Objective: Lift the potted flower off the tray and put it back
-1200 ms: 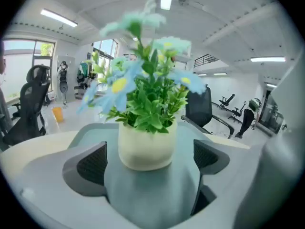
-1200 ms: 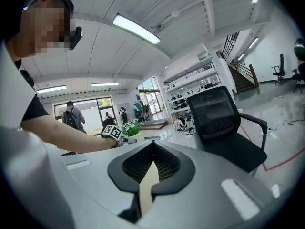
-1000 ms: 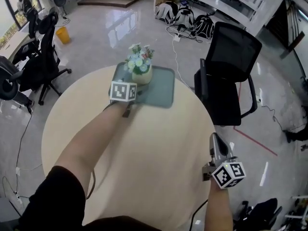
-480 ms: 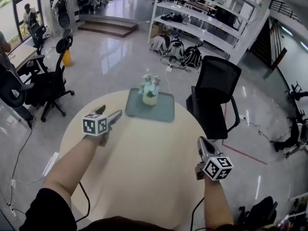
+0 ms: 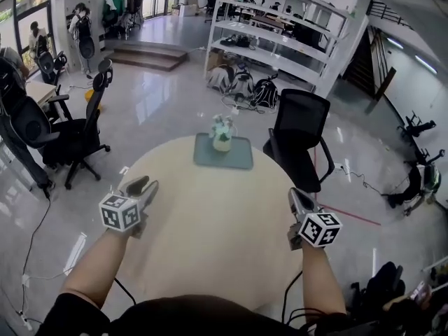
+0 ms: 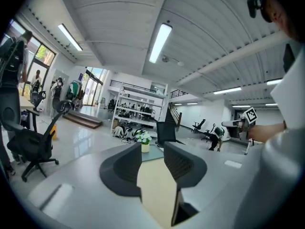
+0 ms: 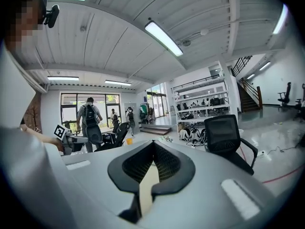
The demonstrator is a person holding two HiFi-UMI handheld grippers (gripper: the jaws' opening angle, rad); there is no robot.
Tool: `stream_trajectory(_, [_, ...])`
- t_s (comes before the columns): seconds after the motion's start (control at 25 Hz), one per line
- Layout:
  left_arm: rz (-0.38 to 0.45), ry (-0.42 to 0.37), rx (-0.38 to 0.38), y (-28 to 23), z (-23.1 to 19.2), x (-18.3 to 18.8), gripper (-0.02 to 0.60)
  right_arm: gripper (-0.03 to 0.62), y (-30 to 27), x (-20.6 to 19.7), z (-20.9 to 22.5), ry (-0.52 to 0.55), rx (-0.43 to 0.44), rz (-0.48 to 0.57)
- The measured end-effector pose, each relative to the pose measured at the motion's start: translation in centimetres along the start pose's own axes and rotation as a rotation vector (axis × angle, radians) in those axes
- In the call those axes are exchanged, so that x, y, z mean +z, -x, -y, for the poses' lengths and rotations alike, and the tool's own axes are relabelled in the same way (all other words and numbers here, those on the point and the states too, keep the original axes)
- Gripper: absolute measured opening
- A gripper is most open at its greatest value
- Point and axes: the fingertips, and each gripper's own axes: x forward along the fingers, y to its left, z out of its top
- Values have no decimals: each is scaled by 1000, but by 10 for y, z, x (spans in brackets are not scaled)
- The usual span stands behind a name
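The potted flower (image 5: 222, 133), white and pale blooms in a cream pot, stands upright on the grey-green tray (image 5: 238, 158) at the far side of the round beige table (image 5: 217, 236). My left gripper (image 5: 145, 186) hovers over the table's near left edge, far from the tray. Its jaws have just been closing, a gap still shows and nothing is between them. In the left gripper view the left gripper (image 6: 152, 149) frames the distant flower (image 6: 144, 140) and tray (image 6: 153, 153). My right gripper (image 5: 295, 194) is at the near right edge, with the right gripper (image 7: 152, 144) shut and holding nothing.
A black office chair (image 5: 297, 142) stands against the table's far right side. More chairs (image 5: 77, 135) stand on the glossy floor at left. White shelves (image 5: 280, 37) with bags below line the back. People stand far off at back left.
My left gripper has drawn back from the tray beside the pot to the table's near left edge. The right gripper rose a little. The head view now takes in more of the room.
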Motion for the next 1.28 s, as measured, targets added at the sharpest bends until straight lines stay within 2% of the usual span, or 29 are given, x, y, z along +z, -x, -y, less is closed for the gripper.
stream_trajectory(0.24, [78, -2, -45, 80, 37, 19, 58, 14, 61, -3, -45, -45, 1, 15])
stream_trajectory(0.48, [149, -23, -17, 133, 84, 39, 0, 14, 112, 8, -67, -71, 68, 44])
stream_trajectory(0.76, [253, 0, -1, 182, 157, 54, -1, 14, 167, 27, -72, -48, 161, 62])
stream_trajectory(1.0, [247, 14, -3, 191, 211, 54, -2, 12, 185, 29, -71, -13, 221, 25])
stream_trajectory(1.28, [242, 10, -13, 189, 231, 53, 0, 12, 180, 19, -72, -8, 248, 6])
